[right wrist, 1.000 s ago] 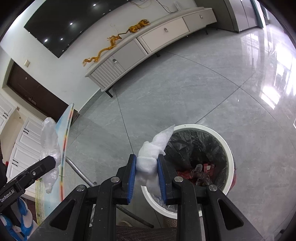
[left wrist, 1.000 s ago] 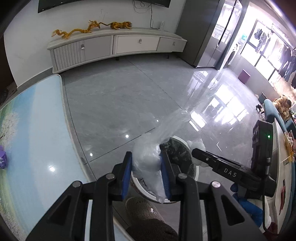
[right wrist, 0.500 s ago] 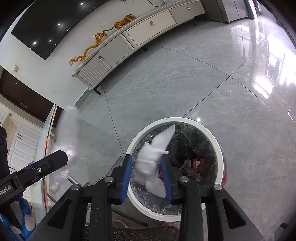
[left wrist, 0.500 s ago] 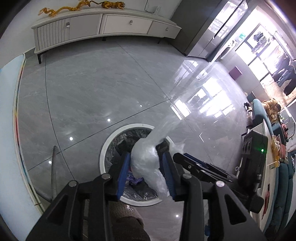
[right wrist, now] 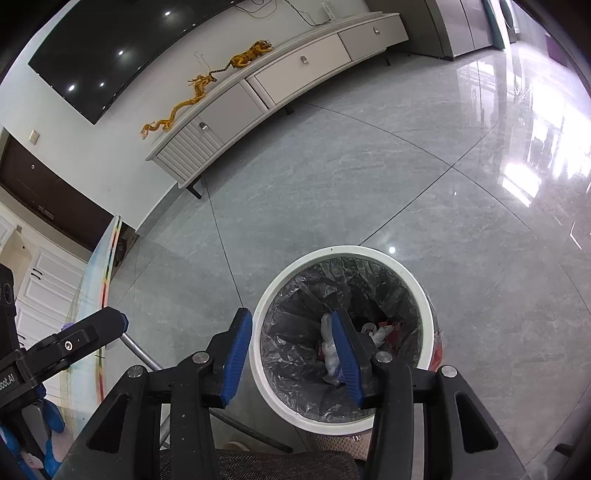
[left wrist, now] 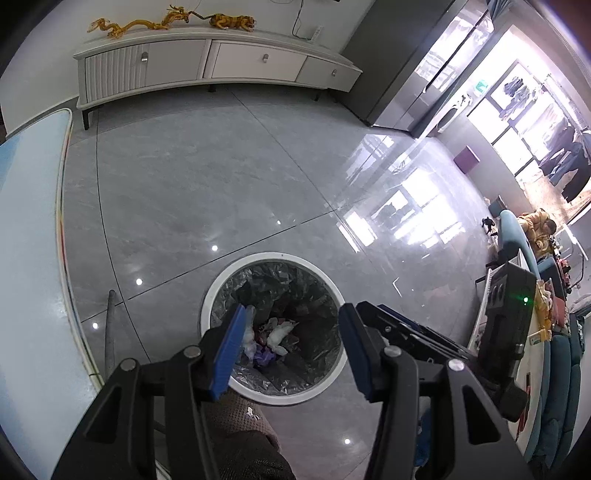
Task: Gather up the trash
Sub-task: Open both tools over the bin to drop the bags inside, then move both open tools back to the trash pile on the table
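Two black grippers with blue pads hang above a round white trash bin (left wrist: 216, 291) that stands on a glossy grey tiled floor (left wrist: 207, 177). Seen from the left wrist camera, the left gripper (left wrist: 291, 350) points steeply down at the bin's mouth; its jaws are opening, nothing lies between the pads, and the bin's inside shows through the gap. The bin is lined with a crinkled dark plastic bag (left wrist: 314, 295), and at its bottom sits a heap of trash (left wrist: 275, 338): white crumpled pieces, a clear plastic wad and something purple. The right gripper (left wrist: 406, 332) enters this view from the right, just beside the bin's rim. From the right wrist camera, the right gripper (right wrist: 291, 354) also points down, with its jaws opening and nothing held; its left pad hangs outside the rim over the floor and its right pad over the bin's mouth. A pale wad of trash (right wrist: 328, 350) lies in the liner just beside that right pad, with white and red scraps further in. The left gripper (right wrist: 74, 339) shows at the left edge of this view. A pale blue tabletop (left wrist: 29, 258) borders the floor on the left. Against the far wall stands a long white cabinet (left wrist: 207, 62) with golden dragon figures (left wrist: 147, 24) on top.
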`<state>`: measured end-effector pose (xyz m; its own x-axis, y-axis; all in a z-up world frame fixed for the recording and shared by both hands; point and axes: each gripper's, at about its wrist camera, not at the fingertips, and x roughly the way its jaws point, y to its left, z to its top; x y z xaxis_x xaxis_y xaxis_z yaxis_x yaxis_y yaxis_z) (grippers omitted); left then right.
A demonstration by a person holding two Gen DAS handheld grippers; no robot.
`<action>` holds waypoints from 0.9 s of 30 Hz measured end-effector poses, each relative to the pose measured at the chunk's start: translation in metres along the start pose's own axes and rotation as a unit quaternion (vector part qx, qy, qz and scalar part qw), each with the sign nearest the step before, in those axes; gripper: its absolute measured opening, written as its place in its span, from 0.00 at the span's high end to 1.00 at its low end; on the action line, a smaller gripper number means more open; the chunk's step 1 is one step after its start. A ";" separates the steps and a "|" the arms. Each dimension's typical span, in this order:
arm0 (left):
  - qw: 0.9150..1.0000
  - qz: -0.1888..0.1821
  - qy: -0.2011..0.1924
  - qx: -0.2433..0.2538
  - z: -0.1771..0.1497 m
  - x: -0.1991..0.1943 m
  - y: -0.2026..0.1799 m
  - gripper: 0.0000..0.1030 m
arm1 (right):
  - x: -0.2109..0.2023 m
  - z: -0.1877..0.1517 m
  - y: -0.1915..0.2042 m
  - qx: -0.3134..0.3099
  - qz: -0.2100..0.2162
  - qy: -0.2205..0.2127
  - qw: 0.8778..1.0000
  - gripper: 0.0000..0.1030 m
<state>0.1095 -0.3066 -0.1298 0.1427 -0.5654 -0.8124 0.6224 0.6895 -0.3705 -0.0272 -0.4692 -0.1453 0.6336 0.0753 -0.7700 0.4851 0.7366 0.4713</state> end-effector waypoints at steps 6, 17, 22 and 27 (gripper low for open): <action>0.999 0.017 -0.035 0.014 -0.013 -0.037 0.000 0.51 | -0.017 -0.002 0.018 -0.018 0.000 -0.012 1.000 0.59; 0.986 0.057 -0.154 0.022 -0.037 -0.129 0.010 0.51 | -0.061 -0.006 0.070 -0.079 0.001 -0.054 0.995 0.59; 0.970 0.082 -0.227 0.016 -0.052 -0.172 0.021 0.51 | -0.079 -0.011 0.102 -0.113 0.005 -0.073 0.991 0.56; 0.964 0.088 -0.252 0.003 -0.070 -0.204 0.041 0.51 | -0.096 -0.017 0.134 -0.145 0.016 -0.092 0.985 0.55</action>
<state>0.0517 -0.1312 -0.0105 0.6013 -0.5892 -0.5398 0.5588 0.7929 -0.2430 -0.0335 -0.3662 -0.0156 0.7574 -0.0029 -0.6529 0.2881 0.8988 0.3302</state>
